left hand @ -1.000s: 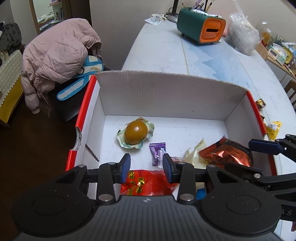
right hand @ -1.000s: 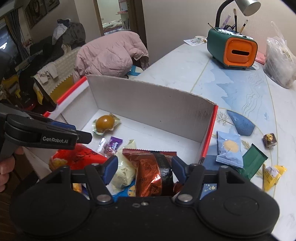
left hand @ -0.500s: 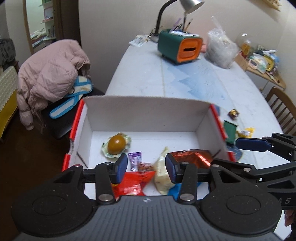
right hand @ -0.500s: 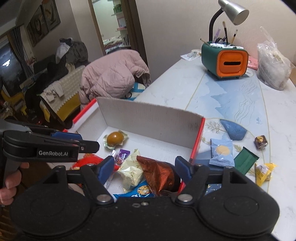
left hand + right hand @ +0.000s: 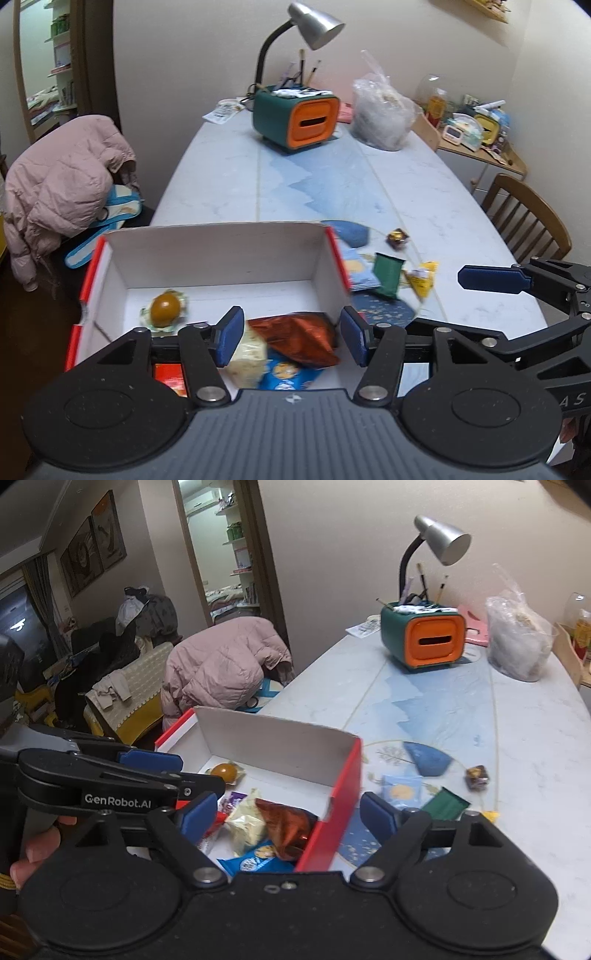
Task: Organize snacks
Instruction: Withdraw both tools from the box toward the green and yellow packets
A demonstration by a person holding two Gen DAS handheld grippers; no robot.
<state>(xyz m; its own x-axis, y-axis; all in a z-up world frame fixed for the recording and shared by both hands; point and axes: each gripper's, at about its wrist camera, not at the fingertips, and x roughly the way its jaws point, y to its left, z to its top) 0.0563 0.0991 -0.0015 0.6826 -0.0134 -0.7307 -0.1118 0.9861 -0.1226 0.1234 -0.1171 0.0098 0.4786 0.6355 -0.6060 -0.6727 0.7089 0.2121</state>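
A red-and-white cardboard box (image 5: 221, 254) (image 5: 273, 746) holds several snacks: a brown round sweet (image 5: 165, 308) (image 5: 224, 771), a copper foil bag (image 5: 299, 338) (image 5: 284, 827), a cream pack (image 5: 249, 352), a blue pack (image 5: 286, 373) and a red pack (image 5: 170, 373). Loose on the table right of the box lie a light blue pack (image 5: 400, 792), a green pack (image 5: 388, 273) (image 5: 445, 805), a yellow wrapper (image 5: 423, 278) and a brown candy (image 5: 397, 238) (image 5: 476, 777). My left gripper (image 5: 291, 341) is open and empty above the box's near edge. My right gripper (image 5: 288, 816) is open and empty above the box's right wall.
A green and orange pen holder (image 5: 295, 118) (image 5: 424, 638) with a desk lamp (image 5: 314, 26) stands at the table's far end beside a clear plastic bag (image 5: 380, 114). A pink jacket (image 5: 55, 184) hangs on a chair at left. A wooden chair (image 5: 524, 218) stands at right.
Both grippers have lifted and pulled back from the box. The right gripper let go of the copper foil bag, which now lies in the box, and its jaws opened wider.
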